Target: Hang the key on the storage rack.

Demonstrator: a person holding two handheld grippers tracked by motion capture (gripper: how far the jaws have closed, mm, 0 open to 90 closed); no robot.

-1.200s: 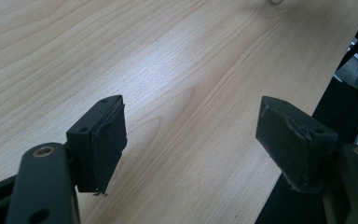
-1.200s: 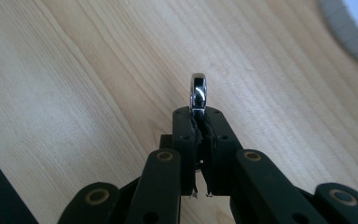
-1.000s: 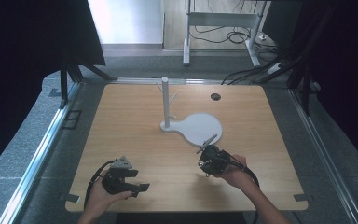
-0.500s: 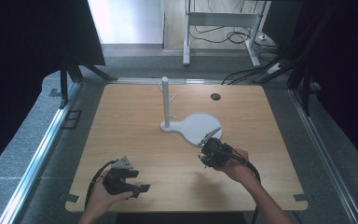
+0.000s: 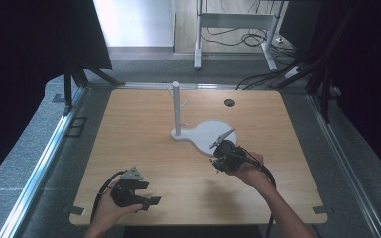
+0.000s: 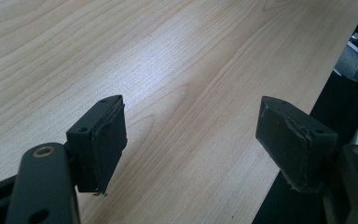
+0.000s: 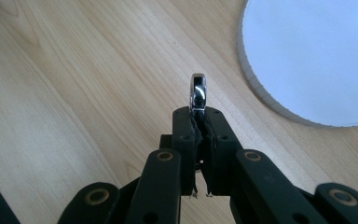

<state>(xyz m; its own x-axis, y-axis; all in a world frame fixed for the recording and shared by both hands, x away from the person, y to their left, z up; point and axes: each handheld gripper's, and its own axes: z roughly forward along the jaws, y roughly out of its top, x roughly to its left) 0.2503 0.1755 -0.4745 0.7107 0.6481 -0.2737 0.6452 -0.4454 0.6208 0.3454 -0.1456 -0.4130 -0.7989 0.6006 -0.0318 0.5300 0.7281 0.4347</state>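
Now logged: my right gripper (image 5: pixel 224 148), clamped on a shiny metal piece (image 7: pixel 198 91), has advanced toward the white stand base (image 5: pixel 213 133); left gripper (image 6: pixel 205 140) idle, agape.

Left gripper (image 5: pixel 140 194): held low at the near left of the table (image 5: pixel 144 124), jaws set wide apart, nothing between them.
Left fingers (image 6: pixel 103 140): black pads facing each other across a broad gap.
Left hand (image 5: pixel 110 208): wrapped around the gripper body from below, forearm entering from the near edge.
Right gripper (image 5: pixel 222 145): at centre right, pointing far and slightly left, jaws pressed together on a thin shiny metal piece (image 7: pixel 198 91).
Right hand (image 5: pixel 250 171): grips the body, forearm angled in from the near right.
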